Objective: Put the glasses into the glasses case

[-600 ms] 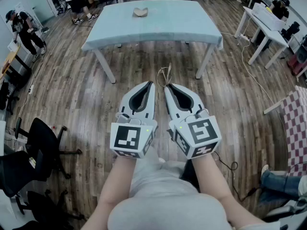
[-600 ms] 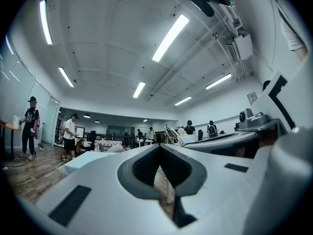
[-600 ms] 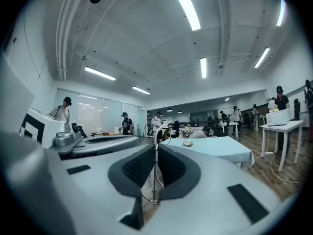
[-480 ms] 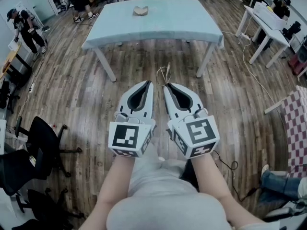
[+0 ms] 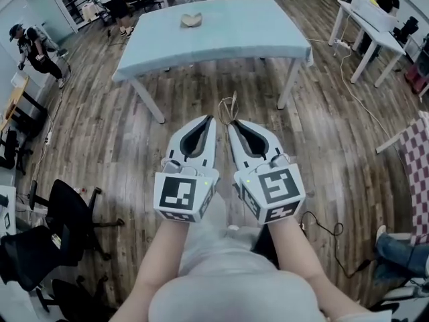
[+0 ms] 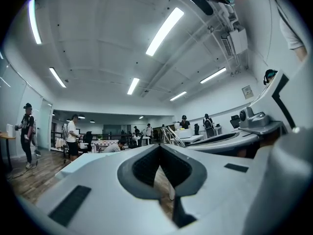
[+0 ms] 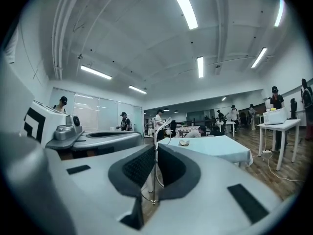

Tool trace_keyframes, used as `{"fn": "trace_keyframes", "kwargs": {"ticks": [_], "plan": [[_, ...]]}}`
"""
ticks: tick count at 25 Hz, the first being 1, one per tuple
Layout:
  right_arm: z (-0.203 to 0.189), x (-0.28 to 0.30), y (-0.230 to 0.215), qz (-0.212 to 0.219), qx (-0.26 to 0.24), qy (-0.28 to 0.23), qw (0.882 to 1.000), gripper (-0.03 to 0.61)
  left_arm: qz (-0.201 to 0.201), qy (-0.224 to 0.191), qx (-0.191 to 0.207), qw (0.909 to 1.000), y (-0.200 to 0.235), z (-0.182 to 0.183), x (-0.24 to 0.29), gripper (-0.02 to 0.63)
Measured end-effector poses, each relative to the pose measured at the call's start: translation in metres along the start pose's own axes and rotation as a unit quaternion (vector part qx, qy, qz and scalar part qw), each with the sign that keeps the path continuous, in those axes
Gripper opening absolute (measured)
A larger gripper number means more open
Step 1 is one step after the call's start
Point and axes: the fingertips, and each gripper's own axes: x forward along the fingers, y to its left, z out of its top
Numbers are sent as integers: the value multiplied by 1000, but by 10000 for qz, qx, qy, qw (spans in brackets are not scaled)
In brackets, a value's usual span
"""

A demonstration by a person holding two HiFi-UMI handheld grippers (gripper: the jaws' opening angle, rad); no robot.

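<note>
Both grippers are held level, side by side, above the wooden floor and short of the table. My right gripper (image 5: pixel 232 121) is shut on the thin wire-framed glasses (image 5: pixel 230 108), which stick out past its tips. In the right gripper view the glasses (image 7: pixel 155 131) stand upright between the dark pads (image 7: pixel 139 168). The left gripper (image 5: pixel 210 117) is shut with nothing in it, its pads (image 6: pixel 146 165) meeting at the tip. The tan glasses case (image 5: pixel 191 20) lies on the far part of the light blue table (image 5: pixel 234 39), and the case (image 7: pixel 184 142) also shows ahead of the right gripper.
White desks (image 5: pixel 375 32) stand at the right, with a cable trailing on the floor beside them. Black office chairs (image 5: pixel 64 213) are at the left. People (image 5: pixel 33 42) stand at the back left. A checked cloth (image 5: pixel 419 173) is at the right edge.
The table and floor have slid slightly down in the head view, so the table is a little nearer. Both grippers keep the same pose, with the glasses still held.
</note>
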Motion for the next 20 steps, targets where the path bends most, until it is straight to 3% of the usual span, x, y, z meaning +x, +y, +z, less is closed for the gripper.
{"fn": "trace_keyframes", "kwargs": {"ticks": [12,20], "plan": [[-6,80,-26,-135,-150,192,9996,28,-59,-42,-363,9993,63,-20,62,9],[-4,159,-32,109,-142,242,9995,28,3,-42,-475,9989,122,-31,110,9]]}}
